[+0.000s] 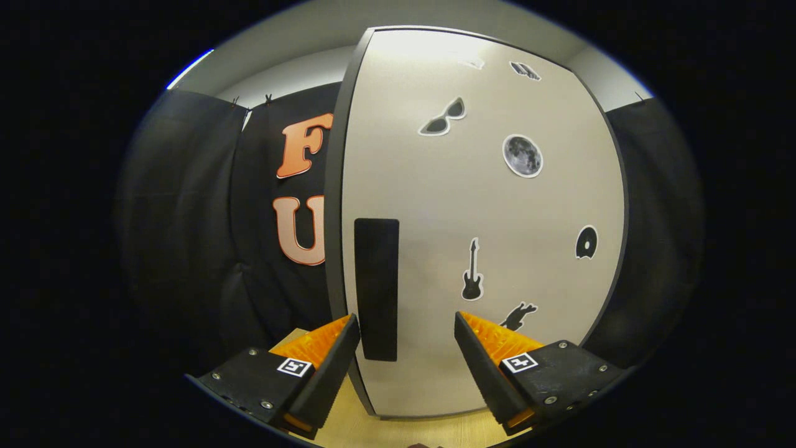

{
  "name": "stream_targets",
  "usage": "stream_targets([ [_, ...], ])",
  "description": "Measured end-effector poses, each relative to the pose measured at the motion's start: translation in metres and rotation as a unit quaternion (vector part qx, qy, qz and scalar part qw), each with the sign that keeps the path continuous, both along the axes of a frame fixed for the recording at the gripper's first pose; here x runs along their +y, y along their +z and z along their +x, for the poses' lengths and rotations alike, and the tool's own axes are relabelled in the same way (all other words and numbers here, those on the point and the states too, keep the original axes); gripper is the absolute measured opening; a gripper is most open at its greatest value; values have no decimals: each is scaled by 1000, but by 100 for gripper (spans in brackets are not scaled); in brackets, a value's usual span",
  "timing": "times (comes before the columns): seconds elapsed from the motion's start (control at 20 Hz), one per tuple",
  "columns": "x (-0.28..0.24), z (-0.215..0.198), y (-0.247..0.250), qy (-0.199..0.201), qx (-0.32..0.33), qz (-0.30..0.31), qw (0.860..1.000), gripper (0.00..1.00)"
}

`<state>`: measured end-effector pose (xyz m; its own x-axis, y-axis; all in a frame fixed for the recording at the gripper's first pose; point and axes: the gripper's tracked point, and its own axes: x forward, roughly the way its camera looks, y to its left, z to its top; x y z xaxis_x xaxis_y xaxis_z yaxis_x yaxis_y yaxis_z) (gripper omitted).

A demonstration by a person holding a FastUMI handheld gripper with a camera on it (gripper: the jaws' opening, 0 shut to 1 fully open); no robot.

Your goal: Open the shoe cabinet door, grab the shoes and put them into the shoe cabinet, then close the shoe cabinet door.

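- The gripper (407, 323) faces the shoe cabinet door (485, 211), fingers spread wide apart and clamped on nothing.
- The door is shut and stands just ahead of the fingers, at 12 o'clock.
- A dark vertical handle (376, 289) sits near the door's left edge, between the fingers and closer to the left one.
- Stickers dot the door: sunglasses (443, 118) at 12 o'clock, a moon (522, 155) at 1 o'clock, a guitar (472, 270) just above the right finger.
- The light wooden desk (435, 429) lies under the cabinet, at 6 o'clock.

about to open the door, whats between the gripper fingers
In the gripper view, the open hand-held gripper frames the lower end of the dark handle on the closed cabinet door.
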<state>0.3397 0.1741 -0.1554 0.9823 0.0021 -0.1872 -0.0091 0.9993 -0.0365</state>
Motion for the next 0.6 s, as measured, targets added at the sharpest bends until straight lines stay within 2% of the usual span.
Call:
stream_targets([
  [0.25,-23,-48,3,-24,2,-36,999,95],
  [0.6,-64,-110,19,-35,-16,-16,999,96],
])
